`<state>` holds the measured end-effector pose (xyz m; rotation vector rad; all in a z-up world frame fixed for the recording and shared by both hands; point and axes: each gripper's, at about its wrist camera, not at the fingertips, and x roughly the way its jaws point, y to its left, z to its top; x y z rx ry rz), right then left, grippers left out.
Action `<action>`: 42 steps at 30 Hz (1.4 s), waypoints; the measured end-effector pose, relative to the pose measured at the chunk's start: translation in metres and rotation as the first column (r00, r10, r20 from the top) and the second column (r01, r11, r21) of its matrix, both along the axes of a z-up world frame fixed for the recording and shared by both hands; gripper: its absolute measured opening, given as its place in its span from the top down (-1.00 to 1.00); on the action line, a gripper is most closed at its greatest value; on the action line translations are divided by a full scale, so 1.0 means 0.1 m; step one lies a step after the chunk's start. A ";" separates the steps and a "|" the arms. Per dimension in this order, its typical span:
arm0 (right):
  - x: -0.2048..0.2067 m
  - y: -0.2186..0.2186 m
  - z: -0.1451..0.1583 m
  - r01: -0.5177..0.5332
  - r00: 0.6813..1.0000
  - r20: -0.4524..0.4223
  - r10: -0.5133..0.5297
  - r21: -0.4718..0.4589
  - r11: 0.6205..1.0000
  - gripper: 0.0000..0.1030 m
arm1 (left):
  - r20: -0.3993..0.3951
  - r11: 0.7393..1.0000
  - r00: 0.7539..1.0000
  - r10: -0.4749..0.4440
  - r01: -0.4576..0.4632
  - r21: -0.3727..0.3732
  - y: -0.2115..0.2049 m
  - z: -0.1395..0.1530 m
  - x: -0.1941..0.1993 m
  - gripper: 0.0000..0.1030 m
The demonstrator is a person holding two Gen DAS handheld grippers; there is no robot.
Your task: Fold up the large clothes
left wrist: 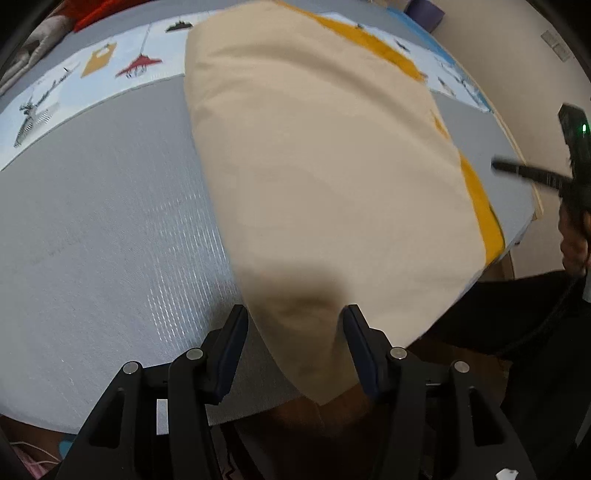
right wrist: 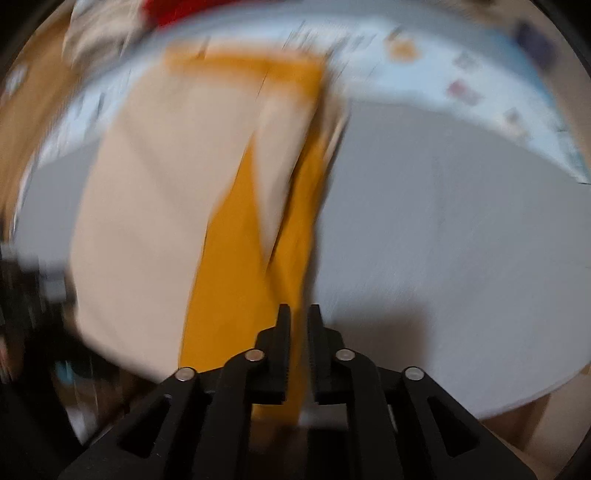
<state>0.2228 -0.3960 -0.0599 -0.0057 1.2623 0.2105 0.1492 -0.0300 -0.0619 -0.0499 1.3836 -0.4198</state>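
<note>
A large cream and mustard-yellow garment (left wrist: pixel 325 177) lies lengthwise on the grey table (left wrist: pixel 103 236), its near end hanging over the front edge. My left gripper (left wrist: pixel 295 321) is open, its jaws wide apart on either side of the cream near end. In the blurred right wrist view the same garment (right wrist: pixel 155 206) shows its yellow edge (right wrist: pixel 243 280) running toward me. My right gripper (right wrist: pixel 298 314) is shut on that yellow edge at the table's front. The right gripper also shows in the left wrist view (left wrist: pixel 532 173) at the far right.
A light blue strip printed with planes and ships (left wrist: pixel 92 77) runs along the table's far side. Red and pale clothes (left wrist: pixel 92 14) are piled beyond it. A beige wall (left wrist: pixel 498 55) stands at the right. The person's dark clothing (left wrist: pixel 517 314) is beside the table's near right corner.
</note>
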 end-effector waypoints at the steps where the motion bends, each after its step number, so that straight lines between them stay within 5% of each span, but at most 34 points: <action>1: 0.05 -0.05 0.09 0.040 0.998 0.045 -0.040 0.017 0.999 0.52 | 0.012 1.000 1.000 0.014 -0.014 -0.008 0.02 0.03 0.02 -0.01; 3: 0.21 -0.16 0.27 0.126 0.983 0.124 -0.137 0.095 0.988 0.31 | 0.030 0.999 0.998 0.047 -0.046 -0.017 0.08 0.07 0.08 0.01; 6: 0.44 -0.16 0.30 0.169 0.970 0.148 -0.193 0.160 0.972 0.25 | 0.034 0.995 0.995 0.098 -0.098 -0.018 0.14 0.07 0.18 0.09; 20: 1.58 0.20 -0.29 0.230 0.967 0.049 -0.250 0.253 0.940 0.24 | 0.005 0.992 0.992 0.123 -0.123 -0.007 0.14 -0.05 0.34 0.05; 21: 1.64 0.22 -0.33 0.238 0.966 0.040 -0.255 0.241 0.941 0.28 | 0.005 0.992 0.992 0.127 -0.127 -0.009 0.14 -0.05 0.36 0.05; 22: 1.67 0.22 -0.34 0.250 0.962 0.049 -0.268 0.232 0.940 0.62 | 0.007 0.992 0.992 0.130 -0.130 -0.010 0.13 -0.04 0.37 0.05; 23: 1.69 0.22 -0.34 0.255 0.959 0.061 -0.275 0.226 0.940 0.85 | 0.009 0.992 0.992 0.129 -0.129 -0.011 0.14 -0.03 0.38 0.05; 25: 1.72 0.23 -0.30 0.249 0.955 0.112 -0.276 0.212 0.945 0.95 | 0.012 0.992 0.992 0.123 -0.123 -0.013 0.12 -0.03 0.40 0.05; 32: 1.75 0.17 -0.53 0.326 0.942 0.066 -0.330 0.069 0.943 0.94 | 0.022 0.995 0.995 0.101 -0.101 0.007 0.06 -0.04 0.39 0.04; 36: 1.62 0.15 -0.36 0.352 0.926 0.159 -0.343 -0.033 0.935 0.74 | 0.023 0.993 0.993 0.116 -0.117 0.003 0.11 -0.02 0.37 0.04; 39: 1.41 0.06 -0.10 0.343 0.907 0.235 -0.350 0.071 0.937 0.69 | 0.032 0.992 0.992 0.125 -0.124 -0.009 0.13 0.01 0.36 0.07; 42: 1.13 0.13 0.13 0.185 0.927 0.299 -0.225 0.156 0.970 0.60 | 0.042 0.991 0.990 0.131 -0.130 -0.018 0.13 0.04 0.35 0.07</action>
